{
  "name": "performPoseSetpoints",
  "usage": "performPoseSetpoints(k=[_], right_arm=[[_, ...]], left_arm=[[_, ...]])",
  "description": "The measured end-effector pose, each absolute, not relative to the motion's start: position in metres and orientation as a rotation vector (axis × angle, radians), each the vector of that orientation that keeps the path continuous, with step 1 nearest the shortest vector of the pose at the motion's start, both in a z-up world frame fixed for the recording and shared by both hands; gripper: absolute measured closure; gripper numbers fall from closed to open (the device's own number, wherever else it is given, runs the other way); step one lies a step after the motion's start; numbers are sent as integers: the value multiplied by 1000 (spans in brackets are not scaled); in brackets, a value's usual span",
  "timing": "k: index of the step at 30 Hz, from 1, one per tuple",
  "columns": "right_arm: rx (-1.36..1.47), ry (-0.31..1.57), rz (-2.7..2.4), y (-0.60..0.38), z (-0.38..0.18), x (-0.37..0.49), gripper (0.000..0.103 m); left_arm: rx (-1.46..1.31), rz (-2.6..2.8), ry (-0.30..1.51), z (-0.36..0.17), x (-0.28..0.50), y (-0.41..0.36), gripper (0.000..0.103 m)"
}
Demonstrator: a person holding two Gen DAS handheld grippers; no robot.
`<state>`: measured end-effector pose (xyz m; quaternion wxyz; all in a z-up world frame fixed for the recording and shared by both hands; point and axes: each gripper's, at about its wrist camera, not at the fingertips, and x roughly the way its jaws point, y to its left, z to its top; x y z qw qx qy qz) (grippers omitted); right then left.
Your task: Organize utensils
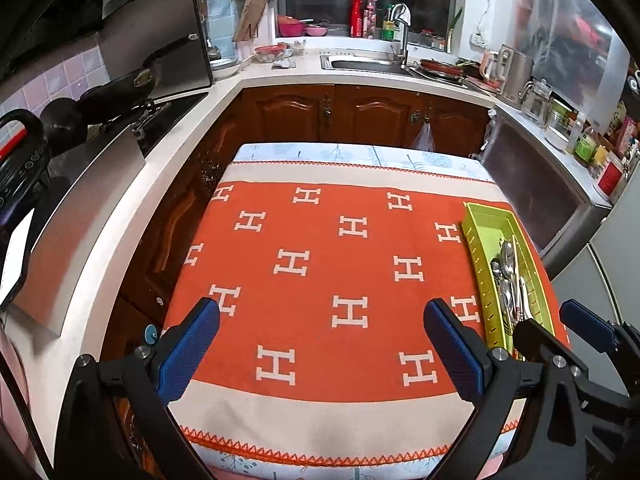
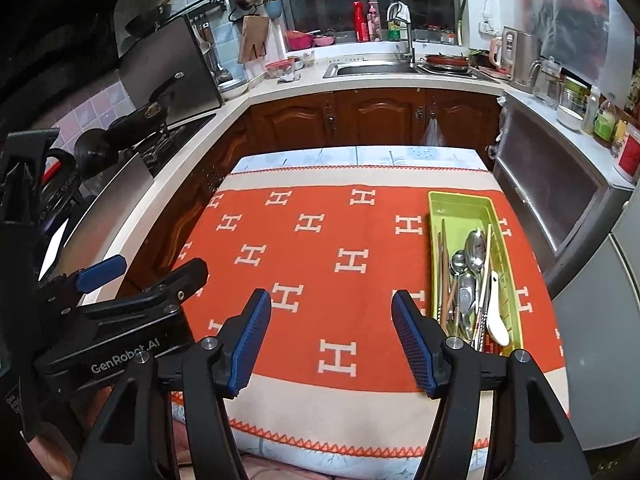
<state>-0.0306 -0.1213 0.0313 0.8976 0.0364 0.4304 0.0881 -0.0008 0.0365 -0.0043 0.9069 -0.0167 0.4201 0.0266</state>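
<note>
Left wrist view: the left gripper [image 1: 322, 344] hangs spread and empty over the orange cloth [image 1: 320, 248]. Right wrist view: the right gripper [image 2: 332, 340], spread and empty, faces the green tray [image 2: 436, 216], where the utensils [image 2: 468, 280] lie gathered, apparently already sorted.

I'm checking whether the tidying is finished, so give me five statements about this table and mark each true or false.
1. The green utensil tray sits on the orange cloth. True.
2. The metal spoons lie loose on the cloth. False: they are inside the tray.
3. The right claw is open with nothing between its pads. True.
4. The left claw grips a white ceramic spoon. False: the claw is open and empty, and that spoon lies in the tray.
5. The chopsticks are in the tray. True.
</note>
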Motion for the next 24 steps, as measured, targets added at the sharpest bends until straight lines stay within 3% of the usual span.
performPoseSetpoints(k=[24], right_arm=[[53,908,178,-113,18,-15,39]], left_arm=[[-21,86,882,-12,8,46,2]])
